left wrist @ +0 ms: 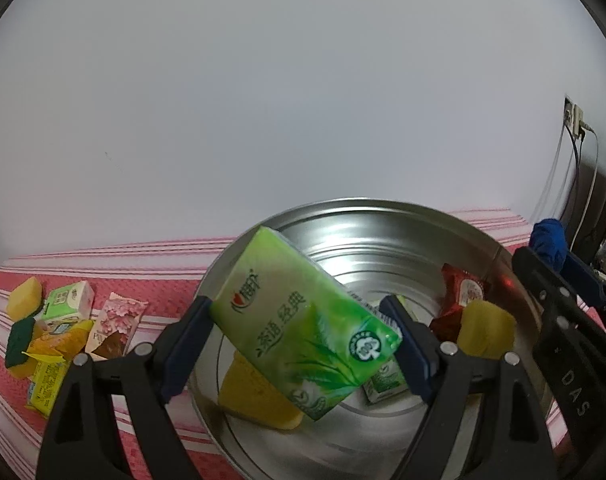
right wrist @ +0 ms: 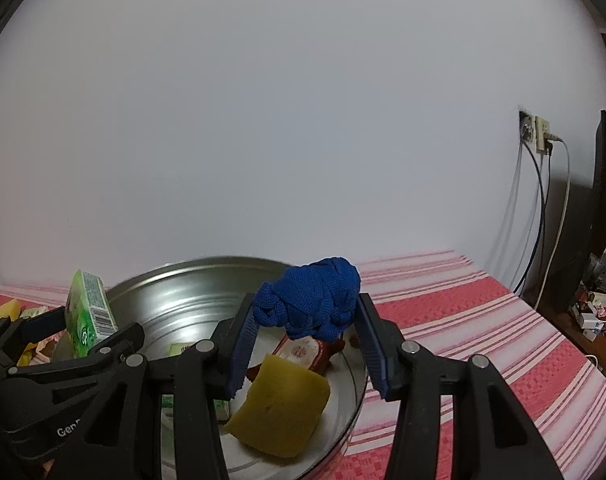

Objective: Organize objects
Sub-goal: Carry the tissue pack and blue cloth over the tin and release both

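My left gripper [left wrist: 295,308] is shut on a green tissue pack [left wrist: 303,328], held tilted over a round metal basin [left wrist: 363,205]. In the basin lie a yellow sponge [left wrist: 259,398], a second yellow sponge [left wrist: 487,332], a red packet [left wrist: 461,294] and a small green carton [left wrist: 385,382]. My right gripper [right wrist: 305,306] is shut on a bunched blue cloth [right wrist: 311,300] above the basin's [right wrist: 191,266] right side, over the yellow sponge [right wrist: 283,408] and the red packet [right wrist: 303,354]. The left gripper [right wrist: 91,334] with the green pack [right wrist: 87,316] shows at the left of the right wrist view.
A pink striped cloth [right wrist: 463,320] covers the table. Left of the basin lie a yellow sponge [left wrist: 23,296], a green-backed sponge [left wrist: 19,342], small cartons [left wrist: 69,302] and a pink wrapper [left wrist: 117,326]. A wall socket with cables [right wrist: 537,136] and floor clutter [right wrist: 595,308] are on the right.
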The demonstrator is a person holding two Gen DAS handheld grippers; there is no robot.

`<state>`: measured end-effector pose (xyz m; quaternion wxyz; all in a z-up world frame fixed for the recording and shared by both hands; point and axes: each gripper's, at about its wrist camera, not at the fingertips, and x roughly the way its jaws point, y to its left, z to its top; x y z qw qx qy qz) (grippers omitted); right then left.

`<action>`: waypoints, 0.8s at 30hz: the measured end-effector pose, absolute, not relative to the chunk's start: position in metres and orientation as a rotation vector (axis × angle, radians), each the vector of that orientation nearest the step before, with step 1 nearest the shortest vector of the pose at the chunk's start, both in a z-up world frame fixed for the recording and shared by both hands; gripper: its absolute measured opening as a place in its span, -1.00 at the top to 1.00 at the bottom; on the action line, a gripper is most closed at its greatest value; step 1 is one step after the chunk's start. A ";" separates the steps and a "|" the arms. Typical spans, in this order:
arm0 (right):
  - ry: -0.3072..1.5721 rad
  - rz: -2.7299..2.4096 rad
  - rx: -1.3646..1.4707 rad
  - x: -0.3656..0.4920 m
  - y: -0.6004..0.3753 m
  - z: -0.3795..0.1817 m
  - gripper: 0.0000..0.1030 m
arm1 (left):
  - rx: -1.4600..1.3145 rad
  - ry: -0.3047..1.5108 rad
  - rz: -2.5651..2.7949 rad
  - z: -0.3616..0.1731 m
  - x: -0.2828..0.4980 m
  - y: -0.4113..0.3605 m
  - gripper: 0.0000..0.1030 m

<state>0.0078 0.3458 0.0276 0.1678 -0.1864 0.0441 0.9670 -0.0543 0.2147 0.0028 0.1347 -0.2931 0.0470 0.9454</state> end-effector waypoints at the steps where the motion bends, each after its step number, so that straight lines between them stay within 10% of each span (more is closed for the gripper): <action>1: 0.126 2.752 -0.539 0.007 0.345 0.027 0.01 | -0.849 0.136 2.740 0.003 -0.055 0.215 -0.66; 24: 0.151 2.785 -0.586 0.003 0.355 0.021 -0.13 | -0.907 0.206 2.782 0.007 -0.052 0.217 -0.93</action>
